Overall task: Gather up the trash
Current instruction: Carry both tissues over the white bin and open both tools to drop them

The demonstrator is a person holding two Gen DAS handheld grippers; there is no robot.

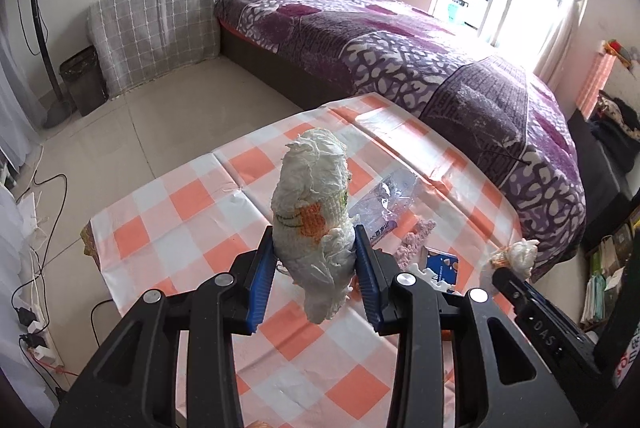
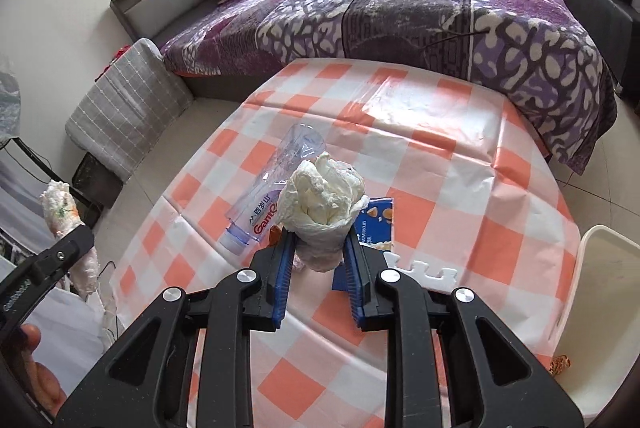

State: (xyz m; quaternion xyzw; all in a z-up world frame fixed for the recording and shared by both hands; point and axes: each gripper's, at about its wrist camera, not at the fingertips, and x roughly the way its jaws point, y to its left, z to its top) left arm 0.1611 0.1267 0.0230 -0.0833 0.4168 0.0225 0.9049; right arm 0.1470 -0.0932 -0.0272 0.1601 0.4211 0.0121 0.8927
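Trash in both tongs: my left gripper [image 1: 315, 252] is clamped on a long tissue wad [image 1: 314, 204], my right gripper [image 2: 319, 248] on a rounder tissue ball [image 2: 324, 200], both above the table [image 2: 460, 188]. One crushed bottle [image 2: 276, 188] and one blue packet [image 2: 378, 222] lie below; far half bare.

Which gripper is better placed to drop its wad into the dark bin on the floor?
Probably left. The left gripper, shut on a crumpled tissue wad, faces the dark bin across open floor. The right gripper, shut on its own crumpled tissue, sits farther from it, over the checked tablecloth.
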